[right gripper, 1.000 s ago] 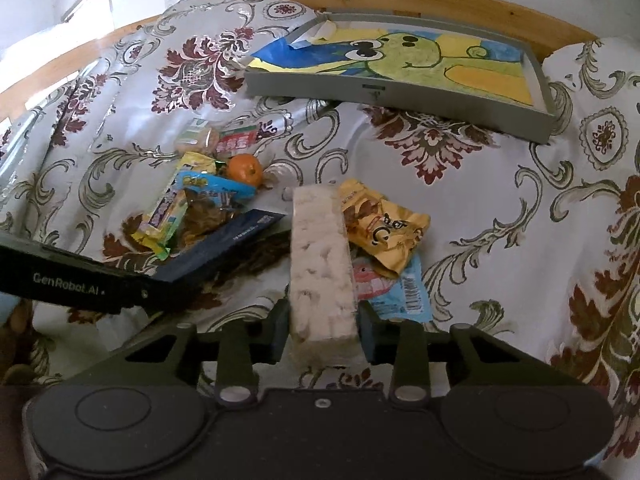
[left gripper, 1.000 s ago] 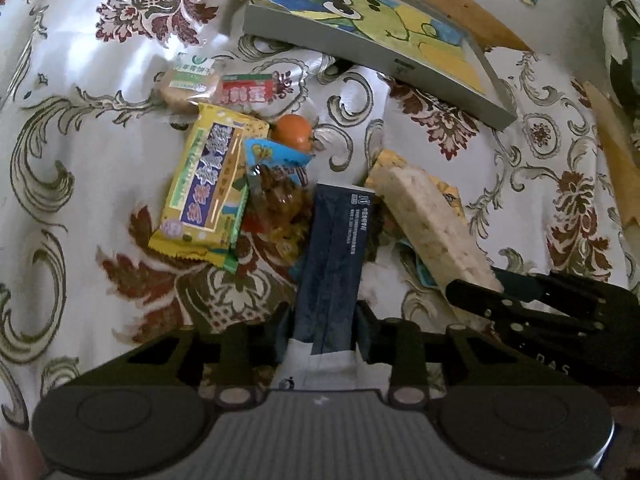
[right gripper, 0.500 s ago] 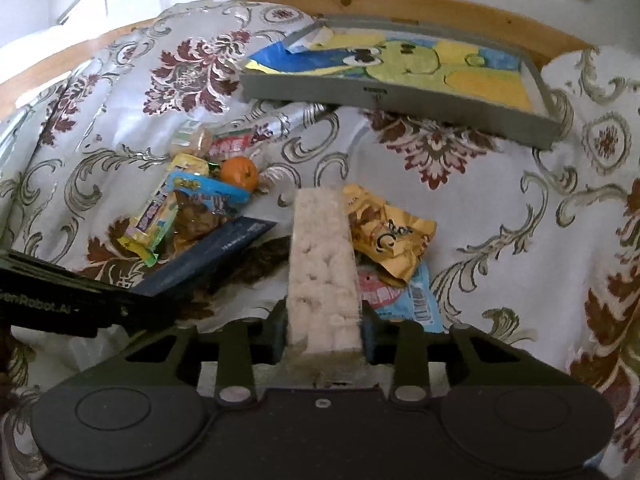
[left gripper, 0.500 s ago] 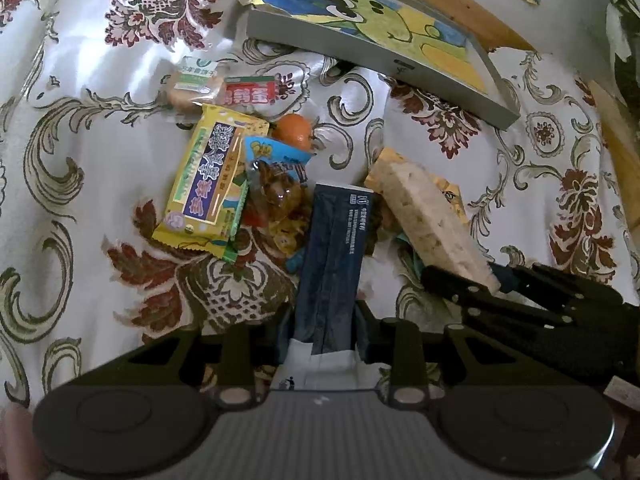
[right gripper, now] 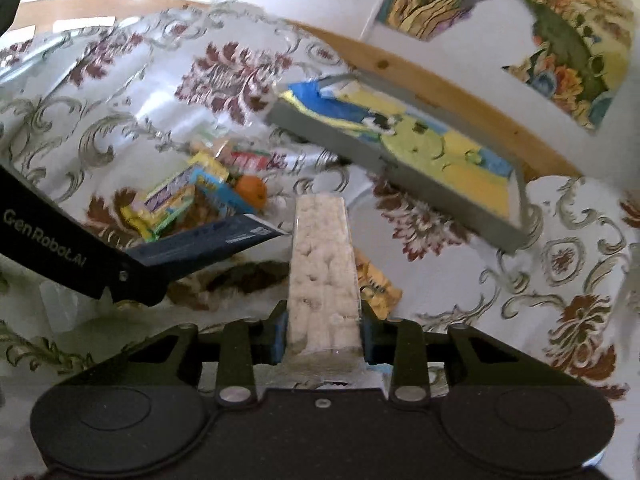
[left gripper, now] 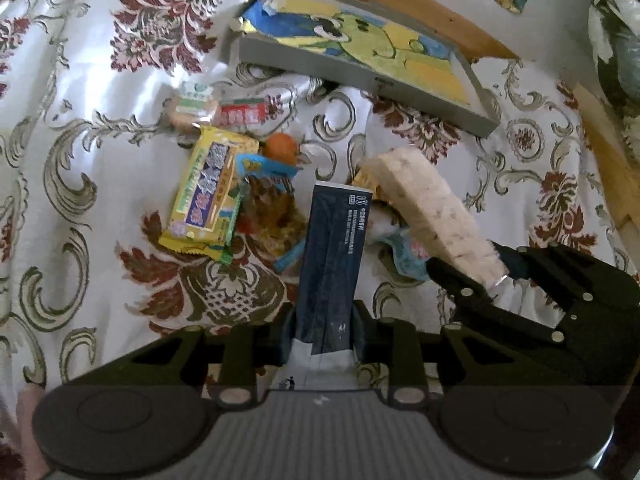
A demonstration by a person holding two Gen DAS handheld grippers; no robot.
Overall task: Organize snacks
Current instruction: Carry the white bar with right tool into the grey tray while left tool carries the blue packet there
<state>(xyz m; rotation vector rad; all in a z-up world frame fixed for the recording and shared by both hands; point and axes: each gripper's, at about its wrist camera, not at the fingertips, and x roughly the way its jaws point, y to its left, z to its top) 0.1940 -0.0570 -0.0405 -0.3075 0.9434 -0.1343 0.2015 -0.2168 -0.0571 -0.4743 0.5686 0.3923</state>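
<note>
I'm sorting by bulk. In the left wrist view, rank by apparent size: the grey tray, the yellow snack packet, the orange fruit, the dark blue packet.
1. grey tray
2. dark blue packet, though nearness to the camera inflates it
3. yellow snack packet
4. orange fruit

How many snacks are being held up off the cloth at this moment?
2: a dark blue packet in the left gripper, and a pale rice-cracker bar in the right gripper.

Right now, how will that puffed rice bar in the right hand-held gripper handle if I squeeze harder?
The puffed rice bar sticks out straight unsupported, so probably stiff and light. Its lumpy puffed grain suggests it would crumble under pressure. The clear wrapper may be slippery.
</note>
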